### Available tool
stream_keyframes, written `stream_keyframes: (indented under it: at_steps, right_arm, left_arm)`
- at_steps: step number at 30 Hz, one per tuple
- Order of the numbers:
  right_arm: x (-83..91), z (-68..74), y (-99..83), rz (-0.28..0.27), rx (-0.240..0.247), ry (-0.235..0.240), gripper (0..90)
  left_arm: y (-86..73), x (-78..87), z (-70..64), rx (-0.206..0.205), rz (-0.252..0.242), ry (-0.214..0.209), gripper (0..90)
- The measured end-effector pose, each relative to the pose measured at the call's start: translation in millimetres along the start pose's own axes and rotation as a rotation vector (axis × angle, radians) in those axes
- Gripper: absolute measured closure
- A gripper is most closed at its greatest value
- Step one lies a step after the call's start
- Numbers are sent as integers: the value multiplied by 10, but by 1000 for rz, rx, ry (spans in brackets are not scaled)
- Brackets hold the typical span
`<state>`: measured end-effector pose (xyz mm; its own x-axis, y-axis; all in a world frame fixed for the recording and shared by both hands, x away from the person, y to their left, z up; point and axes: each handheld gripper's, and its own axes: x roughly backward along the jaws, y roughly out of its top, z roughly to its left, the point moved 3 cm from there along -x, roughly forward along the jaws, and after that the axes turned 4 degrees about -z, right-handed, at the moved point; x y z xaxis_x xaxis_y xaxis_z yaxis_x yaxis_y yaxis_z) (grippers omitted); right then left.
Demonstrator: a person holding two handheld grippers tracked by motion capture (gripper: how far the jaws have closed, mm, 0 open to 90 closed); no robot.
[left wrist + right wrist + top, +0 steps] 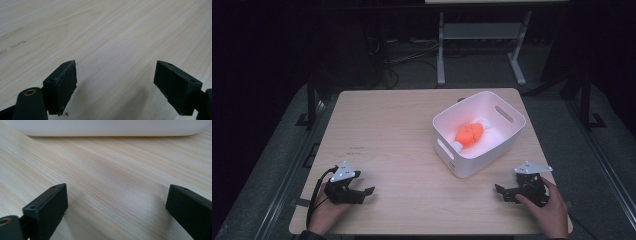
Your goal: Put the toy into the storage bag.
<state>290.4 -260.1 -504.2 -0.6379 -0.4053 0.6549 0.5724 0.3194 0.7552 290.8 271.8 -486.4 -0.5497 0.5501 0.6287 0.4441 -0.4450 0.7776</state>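
The wooden surface [402,130] is taking up most of the high view, w/ dark floor around it. A white bin [479,132] is sitting on its right half, turned at an angle, slot handles in its walls; in the right gripper view its white wall [107,127] is running across the top edge, w/ bare wood between it & the jaws. Inside the bin an orange toy [470,134] w/ white ends is lying on the bottom, roughly in the middle. The left gripper [364,192] is resting low at the near-left corner of the surface, a hand [326,212] holding it from behind, cable looping by its left side, grey plate on top; it's well apart from the bin. In the left gripper view its jaws are standing wide apart w/ nothing but wood grain between them [115,80]. The right gripper [503,192] is sitting at the near-right corner, just in front of the bin's near corner but not touching it, a hand [548,212] wrapping it from the right. Its jaws are also standing apart, gripping nothing, in the right gripper view [116,202]. Both grippers are pointing inward, toward each other.
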Motion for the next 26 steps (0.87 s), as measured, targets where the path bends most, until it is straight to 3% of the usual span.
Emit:
stream_keyframes:
  at_steps: [6,26]
  right_arm:
    - [0,0,0,0,0,0,36]
    - [0,0,0,0,1,0,36]
  left_arm:
    - [-51,-47,-9,-5,26,9,162]
    - [-70,-58,-17,3,17,16,129]
